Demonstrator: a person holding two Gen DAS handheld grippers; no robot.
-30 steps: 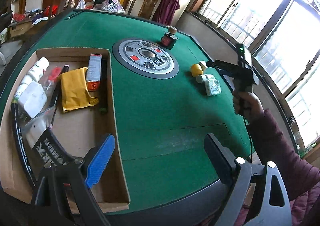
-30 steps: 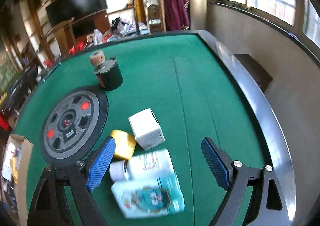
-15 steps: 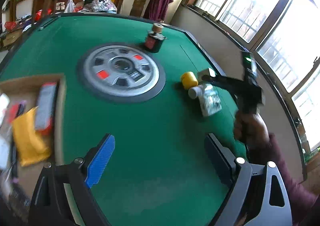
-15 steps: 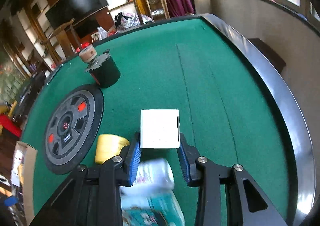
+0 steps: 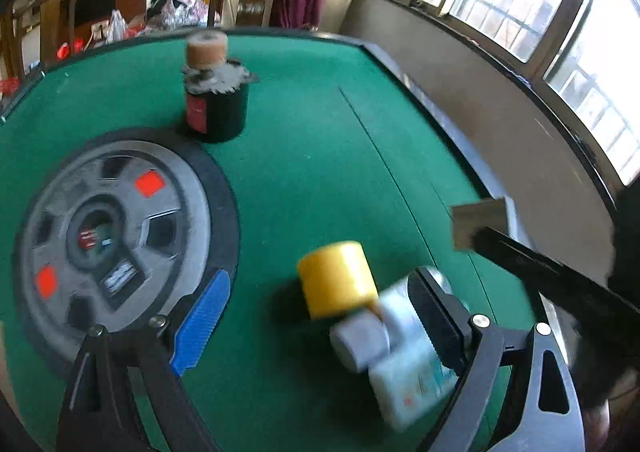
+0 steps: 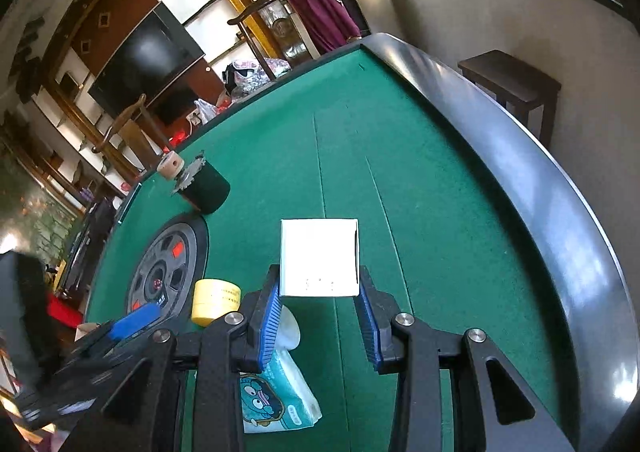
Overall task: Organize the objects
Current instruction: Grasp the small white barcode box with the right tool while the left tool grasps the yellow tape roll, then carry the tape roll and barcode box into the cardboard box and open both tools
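Lifted off the felt, plain white box (image 6: 319, 257) sits clamped in right tongs (image 6: 319, 316); left tongs (image 5: 316, 326) gape empty

Matt green felt table (image 6: 420, 180); glossy black rim (image 6: 560, 192).

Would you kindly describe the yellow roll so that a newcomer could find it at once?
Start at the big grey dial set into the green table. Just off its rim, towards the window side, lies a small cluster of items; the yellow roll is the one nearest the dial. It is the only solid yellow cylinder, beside a white bottle and a tissue pack.
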